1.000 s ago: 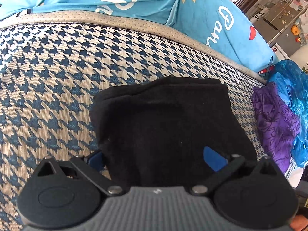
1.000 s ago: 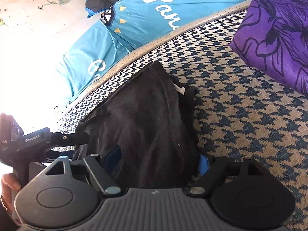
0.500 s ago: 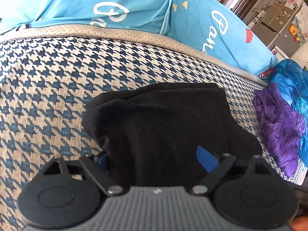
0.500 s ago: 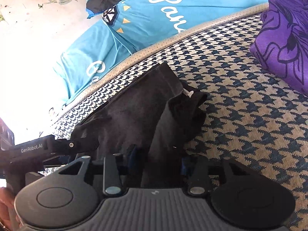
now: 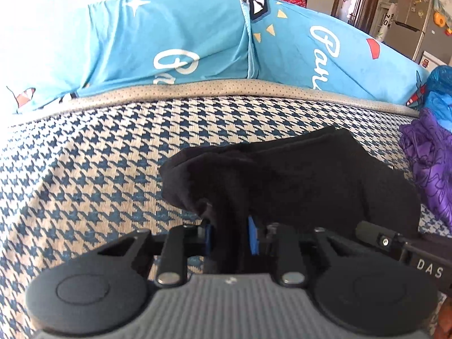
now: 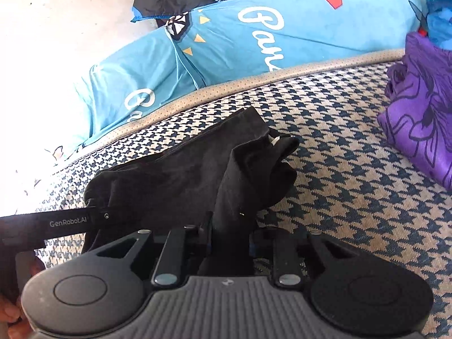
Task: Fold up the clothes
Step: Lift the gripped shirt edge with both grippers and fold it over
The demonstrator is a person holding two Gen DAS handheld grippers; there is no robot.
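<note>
A black garment (image 5: 296, 175) lies partly folded on a blue-and-cream houndstooth surface (image 5: 93, 169). My left gripper (image 5: 230, 237) is shut on the garment's near left edge, its blue pads pinching a bunch of cloth lifted off the surface. In the right wrist view the same garment (image 6: 175, 175) shows, and my right gripper (image 6: 230, 240) is shut on its near right edge, cloth rising between the jaws. The left gripper's arm (image 6: 56, 221) shows at the left of the right wrist view.
Blue pillows with white lettering (image 5: 169, 42) line the far edge behind a beige piped border. A folded purple floral garment (image 6: 423, 107) lies to the right, also in the left wrist view (image 5: 432, 169). A blue plastic bag (image 5: 440, 96) sits behind it.
Both grippers went from open around the garment's near edge to shut on it. The pinched cloth has lifted and bunched; the view has tilted up toward the pillows.
</note>
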